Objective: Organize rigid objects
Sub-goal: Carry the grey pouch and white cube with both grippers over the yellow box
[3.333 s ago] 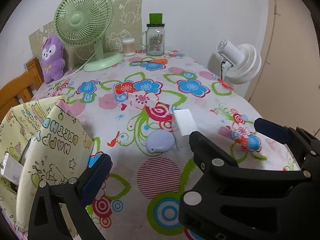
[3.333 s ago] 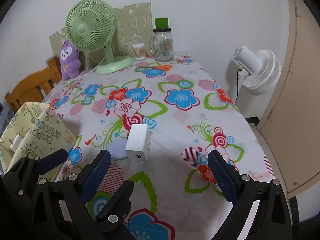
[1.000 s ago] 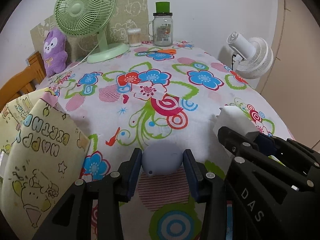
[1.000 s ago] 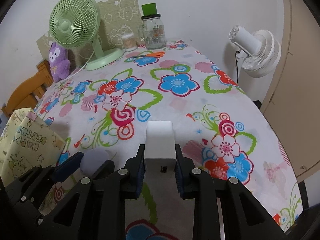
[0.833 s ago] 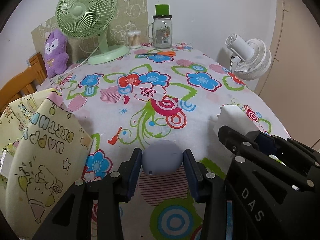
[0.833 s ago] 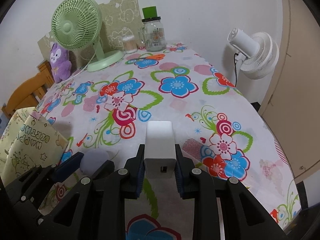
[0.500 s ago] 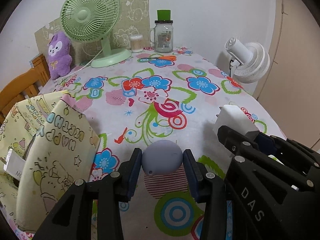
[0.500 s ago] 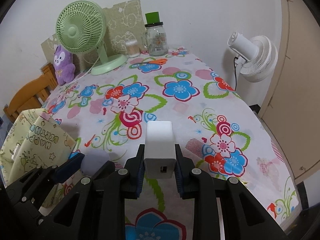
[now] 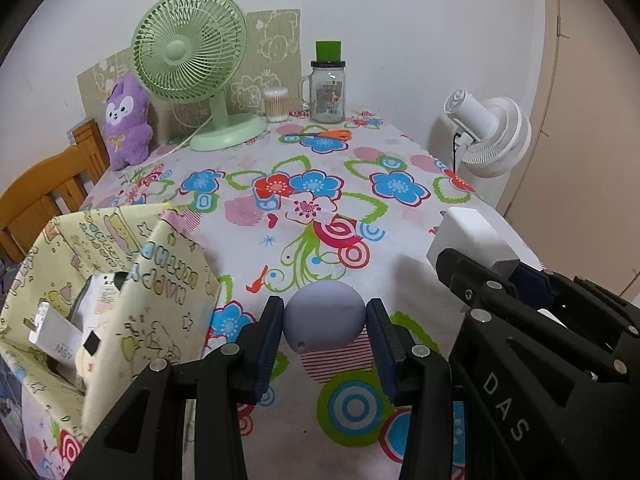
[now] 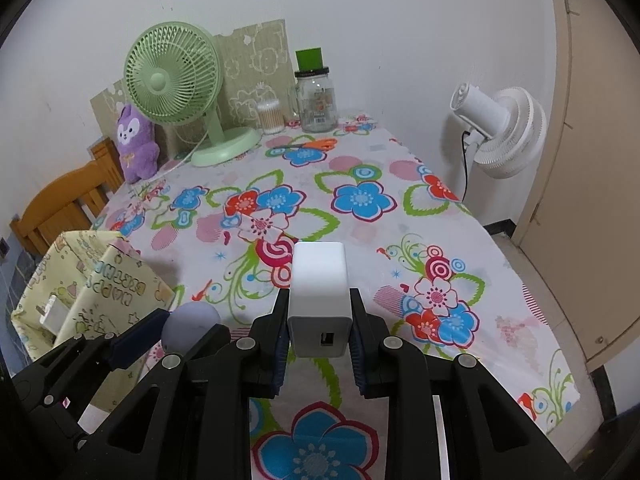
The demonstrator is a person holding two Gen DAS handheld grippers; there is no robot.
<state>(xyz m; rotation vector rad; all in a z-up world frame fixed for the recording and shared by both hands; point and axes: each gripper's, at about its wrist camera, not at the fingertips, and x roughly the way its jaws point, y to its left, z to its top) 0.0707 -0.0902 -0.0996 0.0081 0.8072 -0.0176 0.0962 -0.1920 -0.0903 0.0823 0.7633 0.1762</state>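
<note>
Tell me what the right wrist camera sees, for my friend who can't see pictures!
The right gripper is shut on a white USB charger block above a flowery tablecloth. To its left, the left gripper holds a round lilac gadget near a yellow birthday gift bag. At the back stand a green desk fan, a purple plush toy and a glass jar.

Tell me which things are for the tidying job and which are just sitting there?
For the job: lilac egg-shaped gadget in left gripper, white charger in right gripper, yellow bag.
Just sitting: green fan, purple plush, jar, scissors.
</note>
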